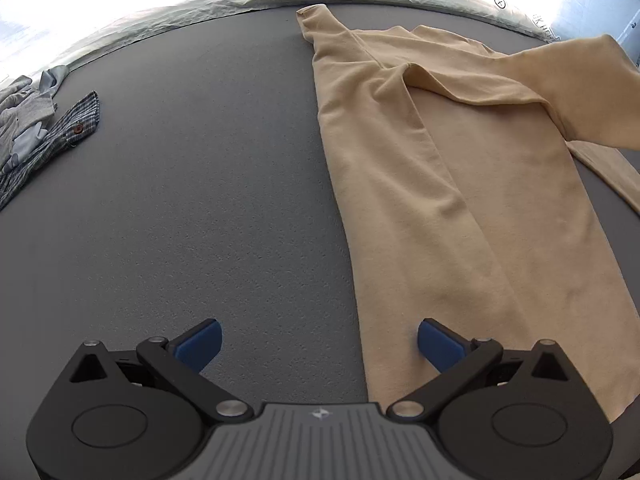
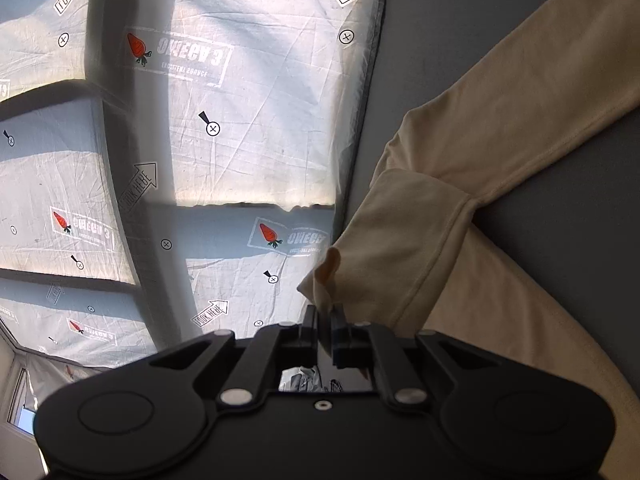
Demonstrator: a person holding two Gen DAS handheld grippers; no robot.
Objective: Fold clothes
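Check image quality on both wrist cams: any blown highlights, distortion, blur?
Left wrist view: the backdrop past the table's far edge is blown out to white; fisheye bends that edge into an arc; the beige top is evenly lit and sharp. Right wrist view: the printed sheet is backlit with soft shadow bands; nothing is clipped.

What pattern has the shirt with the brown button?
A dark plaid check; the plaid shirt shows best in the left wrist view.
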